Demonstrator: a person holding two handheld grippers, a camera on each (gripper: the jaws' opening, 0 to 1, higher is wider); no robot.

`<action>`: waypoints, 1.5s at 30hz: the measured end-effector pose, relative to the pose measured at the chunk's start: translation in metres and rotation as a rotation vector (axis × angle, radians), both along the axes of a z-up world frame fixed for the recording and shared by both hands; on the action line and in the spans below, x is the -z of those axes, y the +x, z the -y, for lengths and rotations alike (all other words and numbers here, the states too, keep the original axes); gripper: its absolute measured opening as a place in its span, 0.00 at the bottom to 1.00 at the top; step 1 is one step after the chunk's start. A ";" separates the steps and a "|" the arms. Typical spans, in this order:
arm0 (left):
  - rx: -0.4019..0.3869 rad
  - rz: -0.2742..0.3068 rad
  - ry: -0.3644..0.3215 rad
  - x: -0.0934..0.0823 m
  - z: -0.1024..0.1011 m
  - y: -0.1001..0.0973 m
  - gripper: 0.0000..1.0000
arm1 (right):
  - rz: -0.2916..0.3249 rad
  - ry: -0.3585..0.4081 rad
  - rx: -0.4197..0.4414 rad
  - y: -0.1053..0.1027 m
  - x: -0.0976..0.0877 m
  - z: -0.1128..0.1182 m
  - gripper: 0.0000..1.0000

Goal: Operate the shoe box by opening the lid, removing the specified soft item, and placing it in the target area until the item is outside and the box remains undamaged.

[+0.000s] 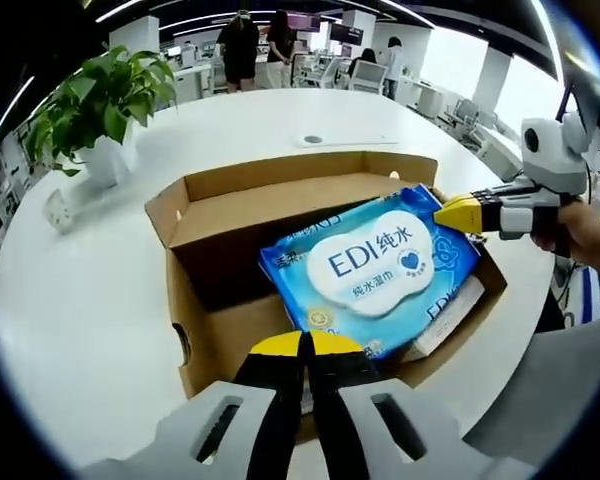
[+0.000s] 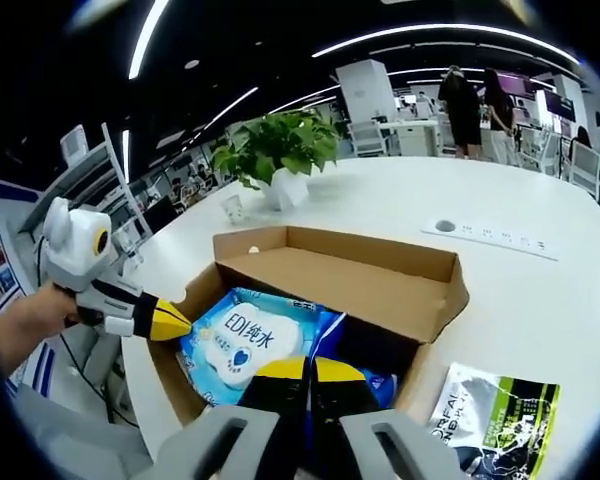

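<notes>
An open brown cardboard shoe box point(image 1: 215, 215) point(image 2: 380, 290) sits on a white round table. A blue soft pack of EDI wet wipes point(image 1: 370, 265) point(image 2: 245, 340) lies tilted across the top of the box. My right gripper point(image 1: 448, 214) point(image 2: 308, 368) is shut, and its yellow tips pinch the pack's edge. My left gripper point(image 1: 305, 345) point(image 2: 172, 322) is also shut, with its tips at the box's wall. I cannot tell whether the left gripper pinches the wall. A second EDI pack point(image 1: 450, 308) lies underneath in the box.
A potted green plant point(image 1: 100, 100) point(image 2: 280, 150) in a white pot stands on the table beyond the box. A green and silver sachet point(image 2: 500, 410) lies on the table beside the box. A flush socket strip point(image 2: 490, 238) sits further off. People stand at desks behind.
</notes>
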State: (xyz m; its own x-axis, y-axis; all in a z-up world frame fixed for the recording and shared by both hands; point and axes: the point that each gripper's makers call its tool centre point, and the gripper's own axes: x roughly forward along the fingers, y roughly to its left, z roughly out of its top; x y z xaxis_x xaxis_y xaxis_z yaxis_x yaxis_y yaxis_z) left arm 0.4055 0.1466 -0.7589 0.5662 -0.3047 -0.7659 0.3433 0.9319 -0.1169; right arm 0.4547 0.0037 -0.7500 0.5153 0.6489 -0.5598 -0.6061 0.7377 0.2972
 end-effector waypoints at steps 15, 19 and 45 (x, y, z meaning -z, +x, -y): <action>0.023 0.040 -0.069 -0.030 0.027 0.001 0.00 | 0.022 0.042 0.046 -0.004 -0.025 0.029 0.00; 0.040 0.050 -0.086 -0.038 0.038 0.002 0.00 | 0.030 0.045 0.056 -0.005 -0.029 0.041 0.00; 0.157 0.094 -0.165 -0.064 0.124 0.016 0.00 | 0.040 0.049 0.166 -0.002 -0.044 0.128 0.00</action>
State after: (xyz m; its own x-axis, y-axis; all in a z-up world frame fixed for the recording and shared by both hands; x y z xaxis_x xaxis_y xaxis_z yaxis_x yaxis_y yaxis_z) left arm 0.4217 0.0225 -0.6950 0.5687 -0.5108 -0.6447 0.4988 0.8374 -0.2236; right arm 0.4532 -0.1244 -0.7059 0.6390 0.5788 -0.5066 -0.4889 0.8141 0.3134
